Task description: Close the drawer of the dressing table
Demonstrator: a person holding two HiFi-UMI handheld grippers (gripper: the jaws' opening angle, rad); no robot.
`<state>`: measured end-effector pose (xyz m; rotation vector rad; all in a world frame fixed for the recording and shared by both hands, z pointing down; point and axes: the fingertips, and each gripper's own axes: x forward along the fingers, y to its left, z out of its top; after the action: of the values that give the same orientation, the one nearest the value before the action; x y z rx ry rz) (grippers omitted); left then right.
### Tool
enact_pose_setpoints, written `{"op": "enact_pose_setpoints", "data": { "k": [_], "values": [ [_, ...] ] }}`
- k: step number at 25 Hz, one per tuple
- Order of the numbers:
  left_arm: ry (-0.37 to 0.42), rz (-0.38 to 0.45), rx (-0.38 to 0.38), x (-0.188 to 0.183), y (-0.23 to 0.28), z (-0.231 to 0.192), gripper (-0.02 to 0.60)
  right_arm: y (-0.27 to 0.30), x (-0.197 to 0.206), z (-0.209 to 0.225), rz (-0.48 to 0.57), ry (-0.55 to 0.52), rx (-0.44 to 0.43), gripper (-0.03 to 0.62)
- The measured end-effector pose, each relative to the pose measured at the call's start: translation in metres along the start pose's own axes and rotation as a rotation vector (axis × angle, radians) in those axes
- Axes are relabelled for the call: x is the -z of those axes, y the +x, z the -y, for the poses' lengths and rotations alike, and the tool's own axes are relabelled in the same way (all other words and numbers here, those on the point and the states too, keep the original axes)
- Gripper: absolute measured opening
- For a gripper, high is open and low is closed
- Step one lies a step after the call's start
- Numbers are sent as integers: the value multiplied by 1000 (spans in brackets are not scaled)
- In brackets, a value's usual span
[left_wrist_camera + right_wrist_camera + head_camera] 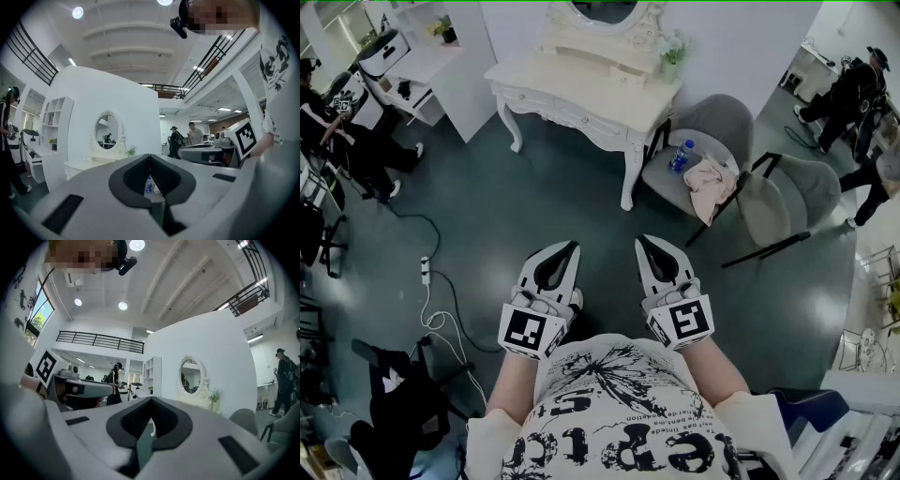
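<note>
The left claw point(566, 253) and right claw point(652, 247) are both closed and empty. The drawer point(628, 71), seemingly pulled out of the dressing table point(581, 98), sits well ahead of them. I'd say the approach comes first, then a push on its front.

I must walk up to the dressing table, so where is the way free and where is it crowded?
The dark floor straight before the dressing table is bare. Crowded: at its right, grey chairs, one holding a bottle and a cloth; at the left, cables and a power strip.
</note>
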<state>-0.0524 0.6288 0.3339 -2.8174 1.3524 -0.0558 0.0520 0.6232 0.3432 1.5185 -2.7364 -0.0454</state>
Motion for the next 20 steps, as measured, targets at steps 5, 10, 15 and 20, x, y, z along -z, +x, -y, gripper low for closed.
{"op": "enact_pose_setpoints", "data": {
  "k": [5, 10, 15, 20],
  "values": [
    [-4, -8, 8, 5, 6, -2, 18, 2, 5, 6, -6, 5, 9, 15],
    [-9, -22, 17, 10, 11, -2, 18, 1, 11, 13, -20, 22, 26, 16],
    [-18, -42, 9, 19, 13, -12, 18, 6, 23, 20, -55, 29, 72, 17],
    [-50, -84, -23, 39, 24, -42, 18, 31, 41, 27, -90, 31, 82, 17]
  ]
}}
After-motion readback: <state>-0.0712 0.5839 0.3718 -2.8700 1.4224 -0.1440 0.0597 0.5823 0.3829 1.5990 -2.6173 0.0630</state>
